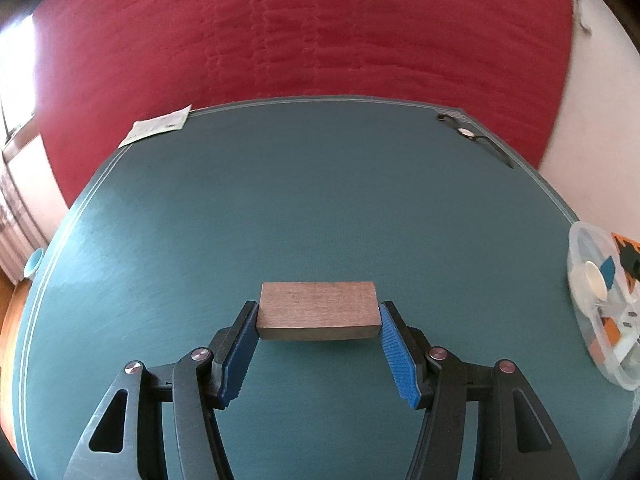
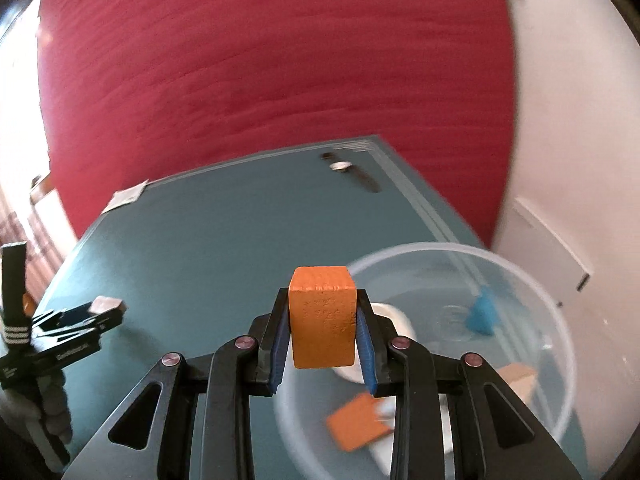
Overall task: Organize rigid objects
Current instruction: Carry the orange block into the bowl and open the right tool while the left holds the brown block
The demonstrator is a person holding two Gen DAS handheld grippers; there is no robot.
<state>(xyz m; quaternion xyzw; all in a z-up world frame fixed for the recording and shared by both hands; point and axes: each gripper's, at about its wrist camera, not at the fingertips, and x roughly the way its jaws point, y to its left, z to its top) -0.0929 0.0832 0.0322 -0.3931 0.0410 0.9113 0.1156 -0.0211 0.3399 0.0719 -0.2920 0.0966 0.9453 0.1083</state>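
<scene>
At the far left corner of the teal worktop lies a white paper sheet, partly overhanging the edge. Off the left edge, a small turquoise object shows only in part. Near the middle of the front edge, the left gripper grasps a flat brown wooden block by its two short ends, the blue pads pressed against either end, and the block hangs above the teal surface with its shadow just beneath. In the right wrist view this same gripper appears at the left edge of the worktop with the brown block at its tip. Further right, the right gripper is clenched on an orange wooden block standing upright between its jaws, held over the left rim of a clear plastic bowl that sits by the right edge of the worktop. Inside the bowl lie a white round piece, a flat orange piece, a blue wedge-shaped piece and a pale wooden piece, all somewhat blurred. At the far right corner of the worktop a wristwatch with a black strap lies flat. Behind the worktop stands a red wall, with a white wall to its right.
</scene>
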